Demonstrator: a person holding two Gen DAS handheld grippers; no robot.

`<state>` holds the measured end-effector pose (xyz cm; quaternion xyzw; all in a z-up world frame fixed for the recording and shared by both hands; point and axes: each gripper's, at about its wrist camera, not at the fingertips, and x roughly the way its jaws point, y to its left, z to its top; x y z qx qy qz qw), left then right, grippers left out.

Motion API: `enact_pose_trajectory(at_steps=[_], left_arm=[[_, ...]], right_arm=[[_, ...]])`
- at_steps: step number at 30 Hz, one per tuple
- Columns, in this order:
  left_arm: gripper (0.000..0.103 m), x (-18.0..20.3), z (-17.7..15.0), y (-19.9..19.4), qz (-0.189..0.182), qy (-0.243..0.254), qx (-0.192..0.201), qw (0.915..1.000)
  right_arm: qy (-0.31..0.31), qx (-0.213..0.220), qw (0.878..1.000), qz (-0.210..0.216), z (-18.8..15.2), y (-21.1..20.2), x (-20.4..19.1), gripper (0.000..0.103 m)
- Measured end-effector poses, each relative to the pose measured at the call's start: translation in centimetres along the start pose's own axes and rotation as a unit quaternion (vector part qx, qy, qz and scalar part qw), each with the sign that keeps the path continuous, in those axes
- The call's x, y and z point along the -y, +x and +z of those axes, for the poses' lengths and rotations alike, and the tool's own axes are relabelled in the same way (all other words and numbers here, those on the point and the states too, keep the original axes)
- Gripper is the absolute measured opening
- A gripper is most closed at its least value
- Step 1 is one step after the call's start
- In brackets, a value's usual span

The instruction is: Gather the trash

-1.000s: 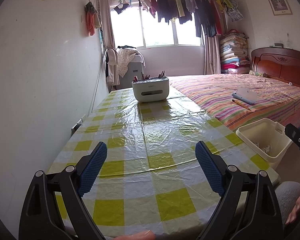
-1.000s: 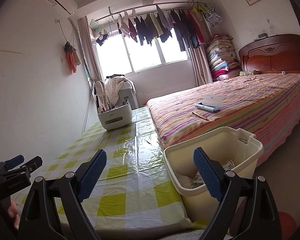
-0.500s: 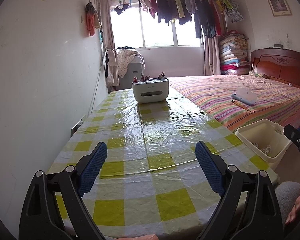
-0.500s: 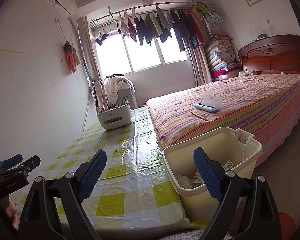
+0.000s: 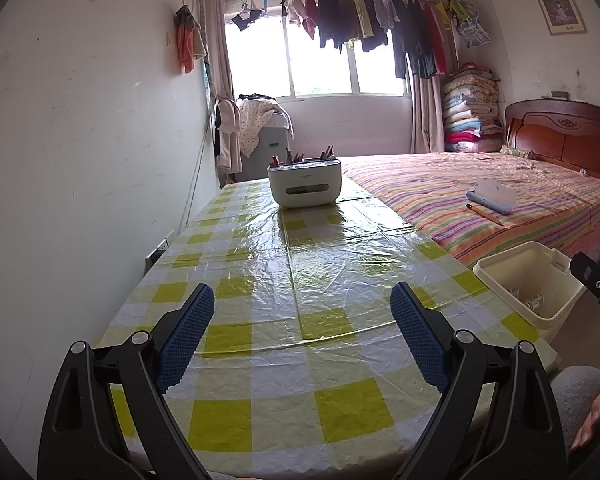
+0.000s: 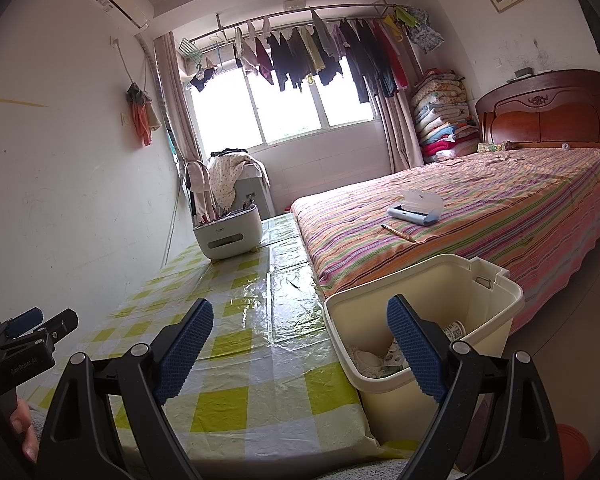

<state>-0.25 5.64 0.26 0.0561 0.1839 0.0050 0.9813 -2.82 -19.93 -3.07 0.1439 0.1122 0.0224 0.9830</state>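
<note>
A cream waste bin (image 6: pixel 452 280) stands on the floor at the right side of the table; it holds crumpled paper (image 6: pixel 366 360) and a small labelled bottle (image 6: pixel 454 330). It also shows in the left wrist view (image 5: pixel 500 270). My left gripper (image 5: pixel 302 336) is open and empty above the near end of the yellow-checked table (image 5: pixel 308 248). My right gripper (image 6: pixel 300 350) is open and empty, held over the table's right edge and the bin's near rim. No loose trash shows on the tabletop.
A white organiser box (image 5: pixel 305 184) with pens stands at the table's far end. A bed (image 6: pixel 480 208) with a striped cover lies to the right, with a blue-and-white case (image 6: pixel 414 208) and a pencil (image 6: pixel 398 232) on it. A wall runs along the table's left side.
Both grippers have drawn back slightly toward me; the bin looks a little smaller in the left wrist view. Both stay open and empty.
</note>
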Motion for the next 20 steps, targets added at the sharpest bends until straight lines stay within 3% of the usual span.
enact_pose_trajectory(at_steps=[20], left_arm=[[0.088, 0.39, 0.04, -0.31, 0.013, 0.013, 0.010, 0.9998]], right_arm=[[0.000, 0.001, 1.000, 0.000, 0.01, 0.00, 0.06, 0.086]])
